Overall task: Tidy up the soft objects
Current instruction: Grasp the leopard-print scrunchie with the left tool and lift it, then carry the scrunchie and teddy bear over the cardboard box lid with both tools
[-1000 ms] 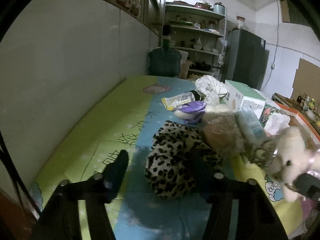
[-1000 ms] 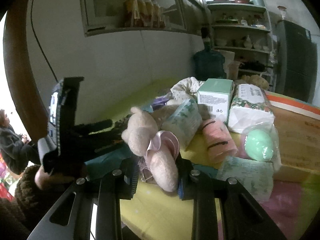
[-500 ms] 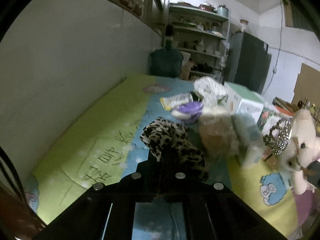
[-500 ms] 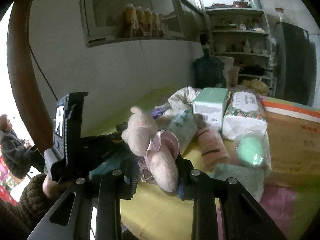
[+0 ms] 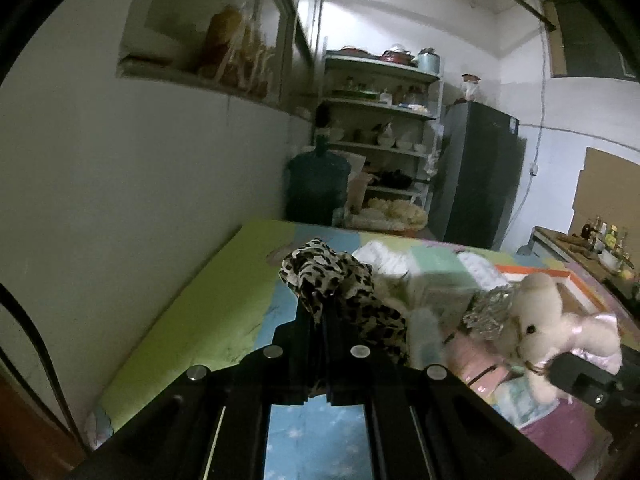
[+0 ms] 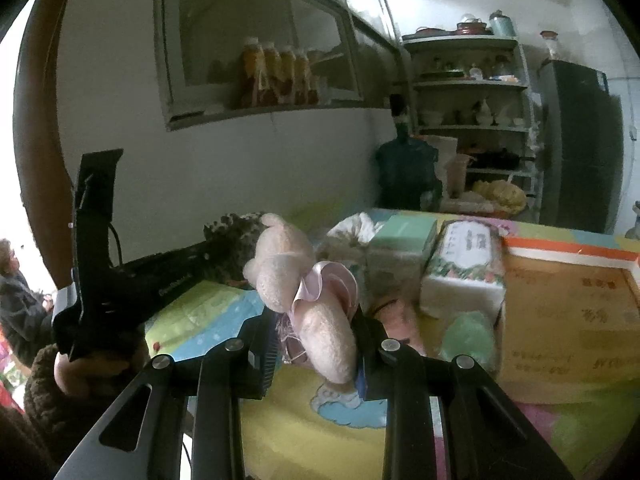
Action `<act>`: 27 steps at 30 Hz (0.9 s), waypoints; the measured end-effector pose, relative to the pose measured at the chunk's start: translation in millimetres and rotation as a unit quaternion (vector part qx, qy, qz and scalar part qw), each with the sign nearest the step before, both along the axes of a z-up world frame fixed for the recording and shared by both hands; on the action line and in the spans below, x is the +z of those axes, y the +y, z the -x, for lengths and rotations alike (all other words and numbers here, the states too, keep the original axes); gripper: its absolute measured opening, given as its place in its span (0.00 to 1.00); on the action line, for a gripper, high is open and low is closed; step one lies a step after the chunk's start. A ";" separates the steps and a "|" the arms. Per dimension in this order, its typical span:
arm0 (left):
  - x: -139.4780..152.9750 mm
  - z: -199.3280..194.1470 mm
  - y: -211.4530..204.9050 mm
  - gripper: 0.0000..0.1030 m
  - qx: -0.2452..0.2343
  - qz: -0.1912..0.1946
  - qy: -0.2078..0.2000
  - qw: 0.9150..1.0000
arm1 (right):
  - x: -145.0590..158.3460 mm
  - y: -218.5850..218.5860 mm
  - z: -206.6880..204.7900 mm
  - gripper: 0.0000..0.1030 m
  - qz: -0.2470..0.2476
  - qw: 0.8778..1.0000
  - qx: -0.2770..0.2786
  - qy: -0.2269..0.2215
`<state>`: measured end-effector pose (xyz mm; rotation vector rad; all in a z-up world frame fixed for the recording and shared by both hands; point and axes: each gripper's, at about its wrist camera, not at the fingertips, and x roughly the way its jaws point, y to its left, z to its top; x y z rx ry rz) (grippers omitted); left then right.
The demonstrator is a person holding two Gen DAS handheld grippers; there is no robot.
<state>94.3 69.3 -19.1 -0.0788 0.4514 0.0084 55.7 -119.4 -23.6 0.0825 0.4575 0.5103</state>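
Note:
My left gripper is shut on a leopard-print cloth and holds it above the colourful mat; the cloth bunches over the fingertips and hangs to the right. The same cloth shows at the left gripper's tip in the right wrist view. My right gripper is shut on a cream plush bear with a pink ribbon, its body squeezed between the pads and its head up. In the left wrist view the bear hangs at the right, wearing a silver crown.
A pile stays on the mat: a mint box, a tissue pack, a white floral cloth, a pink roll, a green ball in a bag. A cardboard box sits right. A wall runs along the left.
The left gripper went from open around the leopard cloth to shut on it, then lifted it off the mat. The right gripper rose a little with the bear still held.

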 end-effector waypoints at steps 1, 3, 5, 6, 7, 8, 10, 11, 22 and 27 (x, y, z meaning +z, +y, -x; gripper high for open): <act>4.2 -1.6 -3.3 0.04 -0.003 -0.001 -0.003 1.000 | 2.0 -3.4 -1.2 0.29 -0.002 1.000 -0.003 -0.002; 9.9 -5.1 -9.7 0.04 -0.007 -0.003 -0.007 1.000 | 6.4 -10.1 -4.0 0.29 -0.005 1.000 -0.011 -0.005; 16.0 -8.1 -18.8 0.04 -0.014 -0.004 -0.011 1.000 | 10.9 -17.0 -6.9 0.29 -0.009 1.000 -0.018 -0.008; 19.0 -10.0 -23.8 0.04 -0.018 -0.006 -0.013 1.000 | 12.9 -20.8 -8.2 0.29 -0.011 1.000 -0.023 -0.010; 21.1 -14.8 -30.0 0.04 -0.022 -0.007 -0.014 1.000 | 14.5 -24.8 -9.9 0.29 -0.013 0.999 -0.028 -0.012; 23.4 -17.2 -35.0 0.04 -0.027 -0.008 -0.015 0.999 | 16.3 -29.6 -11.6 0.29 -0.015 0.999 -0.033 -0.013; 27.2 -22.5 -44.5 0.04 -0.035 -0.010 -0.017 0.999 | 19.3 -40.2 -14.8 0.29 -0.020 0.999 -0.043 -0.015; 28.6 -24.4 -51.2 0.04 -0.039 -0.011 -0.017 0.999 | 20.5 -45.8 -16.2 0.29 -0.022 0.998 -0.049 -0.016; 39.2 -50.3 -118.9 0.04 -0.105 -0.010 -0.017 0.994 | 28.3 -107.6 -23.4 0.29 -0.036 0.993 -0.110 -0.021; 40.2 -58.8 -153.6 0.04 -0.139 -0.009 -0.016 0.990 | 28.8 -135.3 -20.3 0.29 -0.039 0.989 -0.140 -0.020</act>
